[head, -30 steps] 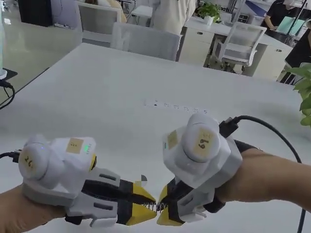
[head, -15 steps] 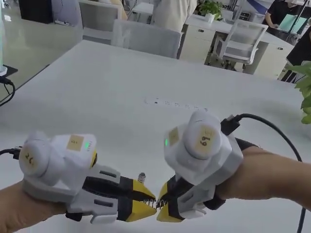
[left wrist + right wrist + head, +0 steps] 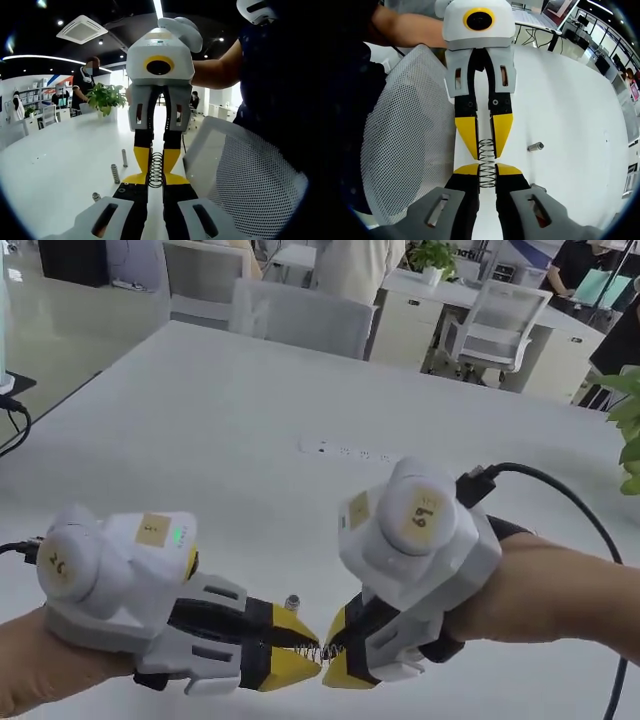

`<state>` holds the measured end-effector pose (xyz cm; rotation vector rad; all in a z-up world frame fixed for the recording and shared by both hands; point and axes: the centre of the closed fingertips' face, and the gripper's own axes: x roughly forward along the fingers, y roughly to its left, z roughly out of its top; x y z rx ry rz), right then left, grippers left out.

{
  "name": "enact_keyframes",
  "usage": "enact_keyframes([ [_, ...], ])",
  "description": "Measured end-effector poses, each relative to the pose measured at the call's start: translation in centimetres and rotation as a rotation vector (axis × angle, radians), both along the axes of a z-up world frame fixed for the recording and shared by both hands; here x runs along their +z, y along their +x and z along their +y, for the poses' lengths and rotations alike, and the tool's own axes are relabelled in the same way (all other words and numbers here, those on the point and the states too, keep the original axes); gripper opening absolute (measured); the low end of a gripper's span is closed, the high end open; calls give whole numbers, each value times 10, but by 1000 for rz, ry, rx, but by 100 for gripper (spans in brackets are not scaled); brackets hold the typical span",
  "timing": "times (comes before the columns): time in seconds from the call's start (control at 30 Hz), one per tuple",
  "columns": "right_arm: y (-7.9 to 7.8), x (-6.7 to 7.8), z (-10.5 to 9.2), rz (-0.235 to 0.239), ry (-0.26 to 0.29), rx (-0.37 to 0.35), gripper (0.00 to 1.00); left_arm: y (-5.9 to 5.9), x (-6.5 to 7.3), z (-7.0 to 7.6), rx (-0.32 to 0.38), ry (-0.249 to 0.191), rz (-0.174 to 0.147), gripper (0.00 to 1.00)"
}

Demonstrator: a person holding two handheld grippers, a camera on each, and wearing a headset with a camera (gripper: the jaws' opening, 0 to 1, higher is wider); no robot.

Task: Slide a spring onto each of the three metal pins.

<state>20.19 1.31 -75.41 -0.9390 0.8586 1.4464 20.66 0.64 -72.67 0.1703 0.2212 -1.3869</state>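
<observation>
Two yellow-tipped grippers, left gripper (image 3: 155,187) and right gripper (image 3: 488,172), pinch one thin coiled steel spring (image 3: 486,150); best hold it straight, lightly squeezed.

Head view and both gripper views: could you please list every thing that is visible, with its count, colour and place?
spring: one, silver, between the tips of both grippers
metal pins: three, silver, upright on the table beside the grippers; the middle one looks wrapped in coils
table: one, white, under everything
mesh chair: one, white, close beside the grippers
office chairs: two, pale, beyond the table's far edge
plant: one, green, near the table's edge
cable: one, black, leading to the right gripper
left gripper: white and black, yellow tips, shut on the spring
right gripper: same colours, shut on the spring
</observation>
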Motion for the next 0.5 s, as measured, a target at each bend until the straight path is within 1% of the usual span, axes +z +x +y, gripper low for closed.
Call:
enact_keyframes([
  [0.1,-1,2,0,1,0,4,8,-1,-2,0,-8,14,-3,3],
  [0.23,-1,4,1,3,0,7,8,-2,-3,0,-10,16,-5,3],
  [0.33,-2,7,2,1,1,12,8,-2,-5,0,-12,28,-17,3],
  [0.5,-3,8,3,8,-7,20,8,-3,-8,0,-20,40,-25,3],
])
